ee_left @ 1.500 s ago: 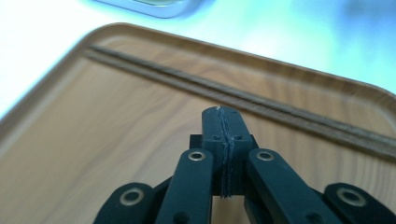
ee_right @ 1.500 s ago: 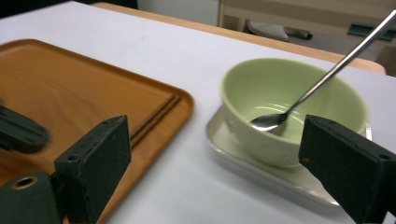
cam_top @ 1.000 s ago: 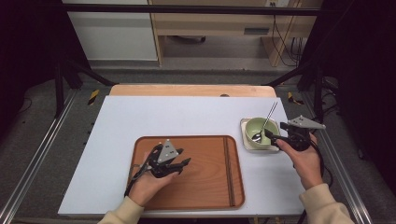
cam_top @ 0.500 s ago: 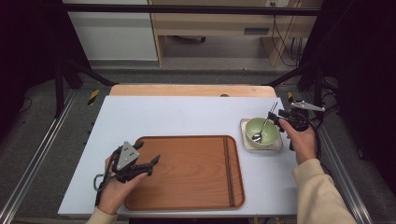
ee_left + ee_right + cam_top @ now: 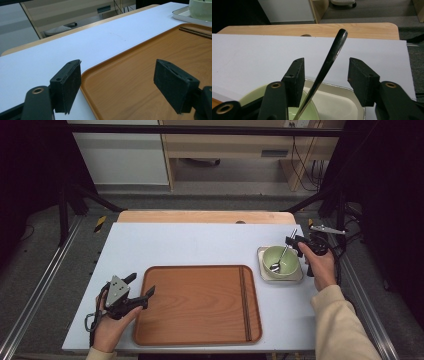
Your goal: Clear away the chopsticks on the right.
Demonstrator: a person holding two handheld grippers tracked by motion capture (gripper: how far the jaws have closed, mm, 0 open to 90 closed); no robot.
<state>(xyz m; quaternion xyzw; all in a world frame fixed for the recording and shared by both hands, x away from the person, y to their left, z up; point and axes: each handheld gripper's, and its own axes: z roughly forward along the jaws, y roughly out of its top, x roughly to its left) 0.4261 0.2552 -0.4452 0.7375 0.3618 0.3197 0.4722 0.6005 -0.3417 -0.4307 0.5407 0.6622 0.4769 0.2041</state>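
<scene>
Right gripper view: unmarked spoon (image 5: 329,60).

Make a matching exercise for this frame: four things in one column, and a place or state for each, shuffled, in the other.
Things
1. spoon
2. green bowl
3. wooden tray
4. left gripper

Places or states
A. bare, near the table's front edge
B. jaws open at the tray's left rim
C. stands on a small white dish
D. leans in the bowl, handle between open jaws

Pairs: 1-D, 2-C, 3-A, 4-B
</scene>
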